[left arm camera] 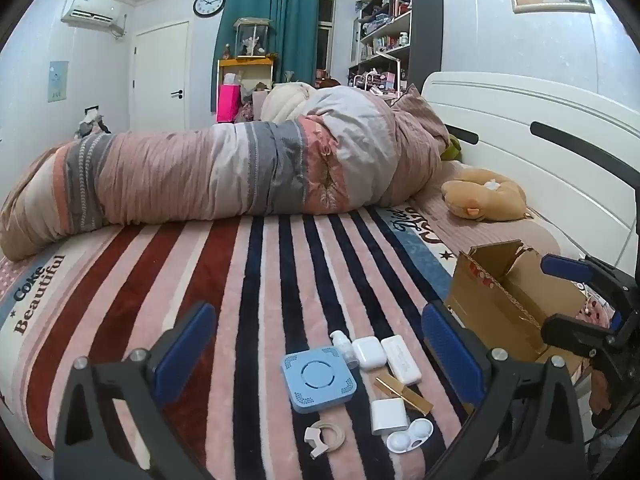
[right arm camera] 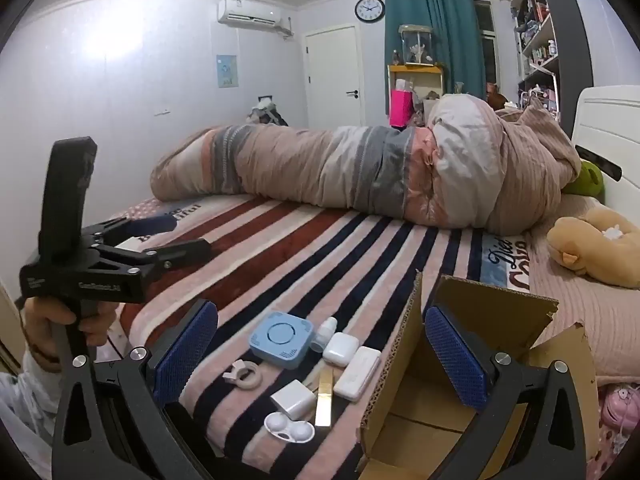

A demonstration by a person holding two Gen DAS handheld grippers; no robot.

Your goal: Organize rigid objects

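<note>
Small rigid items lie together on the striped blanket: a blue square device (left arm camera: 318,380) (right arm camera: 281,339), a white earbud case (left arm camera: 370,352) (right arm camera: 341,349), a white oblong case (left arm camera: 401,360) (right arm camera: 357,372), a small bottle (left arm camera: 344,344) (right arm camera: 325,332), a gold strip (left arm camera: 404,396) (right arm camera: 325,398), a white adapter (left arm camera: 388,416) (right arm camera: 293,399), a contact lens case (left arm camera: 410,438) (right arm camera: 289,432) and a tape ring (left arm camera: 326,436) (right arm camera: 245,374). An open cardboard box (left arm camera: 512,304) (right arm camera: 460,380) stands to their right. My left gripper (left arm camera: 318,344) (right arm camera: 182,236) is open and empty above the items. My right gripper (right arm camera: 320,344) (left arm camera: 556,300) is open and empty, one finger over the box.
A rolled duvet (left arm camera: 224,172) (right arm camera: 360,172) lies across the far half of the bed. A tan plush toy (left arm camera: 484,194) (right arm camera: 592,244) sits by the white headboard (left arm camera: 520,128). Shelves, a door and curtains stand beyond the bed.
</note>
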